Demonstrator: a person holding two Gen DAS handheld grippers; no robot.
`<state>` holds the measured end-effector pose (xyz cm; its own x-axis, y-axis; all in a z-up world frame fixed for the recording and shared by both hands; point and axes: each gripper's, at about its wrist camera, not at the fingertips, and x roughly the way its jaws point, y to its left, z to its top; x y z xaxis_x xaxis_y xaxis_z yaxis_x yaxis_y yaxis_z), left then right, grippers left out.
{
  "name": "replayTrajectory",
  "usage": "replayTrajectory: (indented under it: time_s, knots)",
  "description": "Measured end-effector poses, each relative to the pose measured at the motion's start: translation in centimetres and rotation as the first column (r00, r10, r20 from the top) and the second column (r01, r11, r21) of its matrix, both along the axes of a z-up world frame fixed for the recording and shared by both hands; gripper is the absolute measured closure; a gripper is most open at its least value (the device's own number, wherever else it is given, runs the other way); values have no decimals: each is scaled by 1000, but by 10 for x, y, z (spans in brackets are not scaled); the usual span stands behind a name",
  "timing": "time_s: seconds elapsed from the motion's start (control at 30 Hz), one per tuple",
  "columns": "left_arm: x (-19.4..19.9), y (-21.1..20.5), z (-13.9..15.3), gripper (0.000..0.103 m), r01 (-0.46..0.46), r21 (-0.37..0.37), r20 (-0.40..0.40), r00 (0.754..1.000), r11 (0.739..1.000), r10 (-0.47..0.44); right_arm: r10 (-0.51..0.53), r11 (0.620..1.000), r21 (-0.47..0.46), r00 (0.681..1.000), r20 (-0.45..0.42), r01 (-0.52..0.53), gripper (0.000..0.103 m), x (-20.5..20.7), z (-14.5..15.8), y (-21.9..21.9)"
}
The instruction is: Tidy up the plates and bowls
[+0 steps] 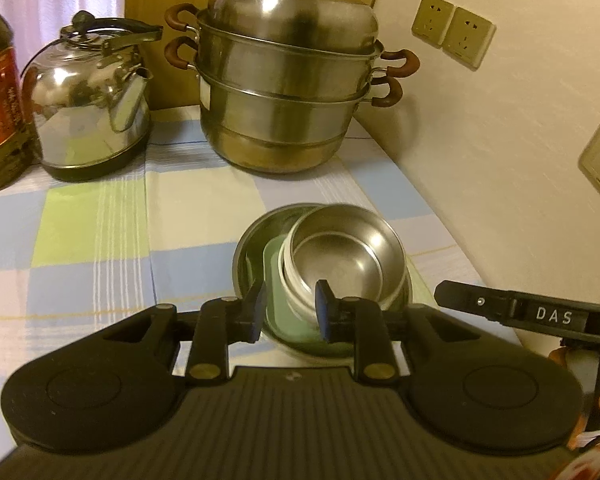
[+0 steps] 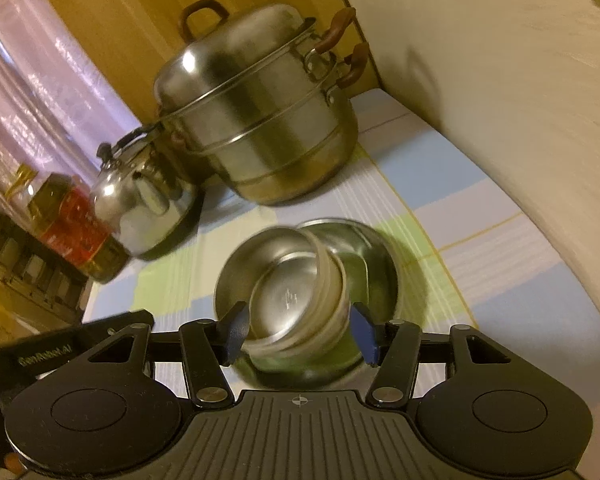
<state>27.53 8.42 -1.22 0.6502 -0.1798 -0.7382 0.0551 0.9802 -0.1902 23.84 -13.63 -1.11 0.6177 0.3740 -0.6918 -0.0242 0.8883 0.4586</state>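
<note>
Bowls (image 1: 340, 256) sit nested on the counter (image 1: 100, 240), just beyond both parted, empty grippers: the left gripper (image 1: 290, 314) before their near rim, the right gripper (image 2: 300, 336) likewise; its side reads "DAS".

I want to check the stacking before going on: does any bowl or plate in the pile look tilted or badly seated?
Yes. The small steel bowl on top sits tilted and off-centre, leaning over a pale green dish inside the wide steel bowl. It does not nest flat, so the pile looks uneven. Nothing looks spilled or damaged.
</note>
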Motion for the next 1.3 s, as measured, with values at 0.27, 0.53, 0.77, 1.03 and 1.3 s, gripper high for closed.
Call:
replayTrajectory:
  time_s: [0.27,0.53,0.77,1.03,1.3]
  knots:
    - [-52,-9,2,80,8,14,-10,1000,1000,-8,46,998,-43,999,3,-45,47,-43,12,6]
    - [-105,-20,-3,80,-16,47,-21,1000,999,17,93,993,-66,995,-22,-95,47,-87,12,9]
    - [-142,-34,-6,80,-30,46,-34,999,998,31,139,987,-76,989,-44,-142,47,-124,10,9]
    - [-172,-47,-6,80,-49,41,-50,997,998,51,167,981,-89,984,-59,-172,47,-156,10,5]
    - [-194,-58,-8,80,-57,33,-70,996,998,59,203,970,-123,977,-59,-209,47,-175,12,4]
